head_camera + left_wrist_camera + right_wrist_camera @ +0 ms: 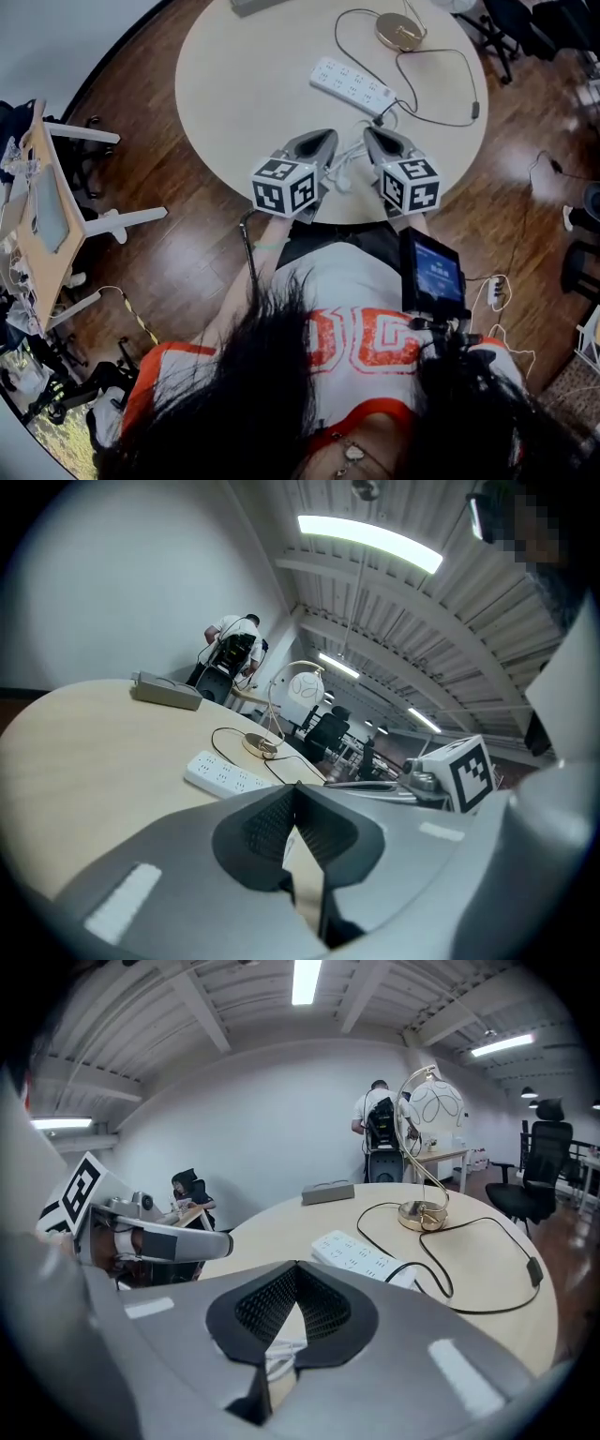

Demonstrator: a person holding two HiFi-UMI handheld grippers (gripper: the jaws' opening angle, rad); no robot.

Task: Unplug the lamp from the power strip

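Down on the round, pale worktop point(234, 84) nothing has been grasped. The left gripper point(325, 140) hovers at the near edge, right in front of the person, with its jaws pressed together at the tips and nothing between them. In the left gripper view only bare worktop shows through the gap behind the tips. A loose white cord point(348, 170) lies curled on the worktop between the two grippers. Just beyond them, the white power strip point(353, 86) lies slantwise near the middle of the worktop. A flat grey box point(253, 5) sits at the far edge, well apart from the rest. The right gripper point(374, 134) is just beside the left one and angled towards it. Its jaws are closed too and pinch nothing (a bit of the white cord shows through the gap under them, not between the pads). Its tips point at the near end of the strip, where the plug point(387, 112) of the lamp sits in a socket. From there the black cord point(441, 122) loops right and back to the lamp point(400, 31), whose round brass base stands at the far right of the worktop, well apart from both grippers.
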